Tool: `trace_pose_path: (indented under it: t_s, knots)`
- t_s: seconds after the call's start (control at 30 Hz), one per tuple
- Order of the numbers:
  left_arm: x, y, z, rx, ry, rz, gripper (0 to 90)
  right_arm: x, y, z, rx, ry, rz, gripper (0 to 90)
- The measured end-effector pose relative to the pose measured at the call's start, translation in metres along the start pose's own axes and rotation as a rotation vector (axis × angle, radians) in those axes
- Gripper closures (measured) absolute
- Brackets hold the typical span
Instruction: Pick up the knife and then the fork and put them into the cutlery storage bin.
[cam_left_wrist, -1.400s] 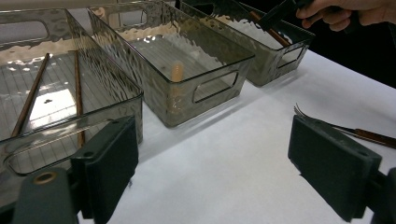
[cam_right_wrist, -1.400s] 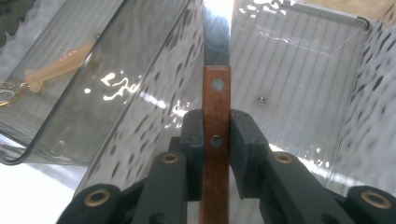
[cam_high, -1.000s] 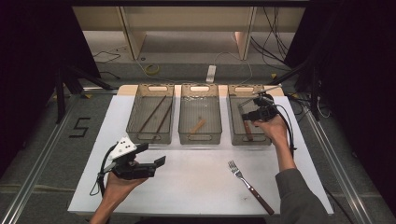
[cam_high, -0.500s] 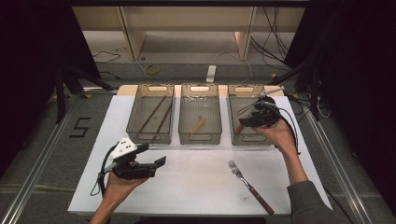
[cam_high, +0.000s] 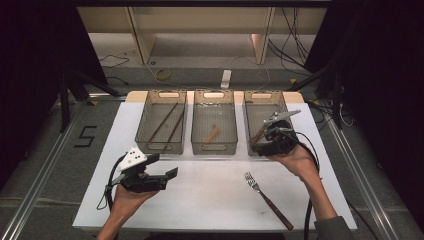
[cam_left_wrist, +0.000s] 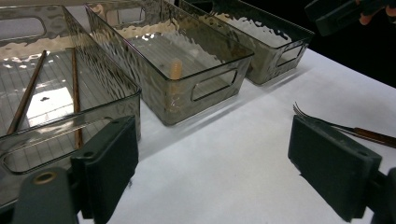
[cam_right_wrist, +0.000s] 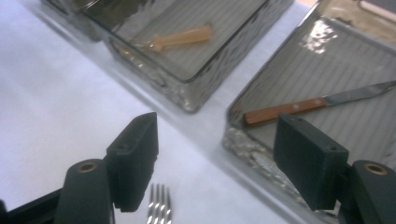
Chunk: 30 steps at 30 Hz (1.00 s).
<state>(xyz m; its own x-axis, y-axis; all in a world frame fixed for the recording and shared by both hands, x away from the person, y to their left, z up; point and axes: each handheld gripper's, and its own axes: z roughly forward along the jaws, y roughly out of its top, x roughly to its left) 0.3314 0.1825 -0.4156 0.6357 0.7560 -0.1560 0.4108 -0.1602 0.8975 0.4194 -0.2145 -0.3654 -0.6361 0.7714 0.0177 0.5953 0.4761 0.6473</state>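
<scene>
- The right gripper (cam_high: 267, 134) hovers over the near end of the right bin (cam_high: 255, 107), jaws wide apart and empty.
- The knife (cam_right_wrist: 308, 105) lies inside that bin, just beyond the jaws.
- The fork (cam_high: 267, 199) lies on the white table (cam_high: 210, 200), nearer the person.
- The left gripper (cam_high: 162, 175) gapes wide, holding nothing.

1. Left gripper (cam_high: 167, 175) is held low at the near left, jaws spread wide and empty, pointing right
2. Right gripper (cam_high: 260, 140) is raised farther forward, jaws also wide apart, the right hand (cam_high: 295, 160) gripping it from behind
</scene>
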Motion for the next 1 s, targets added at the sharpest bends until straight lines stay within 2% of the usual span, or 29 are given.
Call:
trace_pose_path:
  t_s: [0.1, 0.33, 0.83, 1.0]
  knots:
    - [0.000, 0.000, 0.000, -0.003, 0.000, -0.004, 15.8, 0.006, -0.005, -0.003, -0.010, 0.027, -0.009, 30.0]
    - [-0.001, 0.001, -0.001, -0.005, -0.002, 0.004, 15.8, 0.021, -0.018, -0.007, 0.047, 0.059, -0.058, 27.4]
    - [-0.001, 0.001, -0.001, -0.006, -0.002, 0.004, 15.8, 0.033, -0.054, -0.012, 0.164, 0.091, -0.082, 25.5]
    - [-0.002, 0.001, 0.000, -0.004, -0.001, 0.010, 15.8, 0.034, -0.066, -0.011, 0.204, 0.087, -0.087, 25.1]
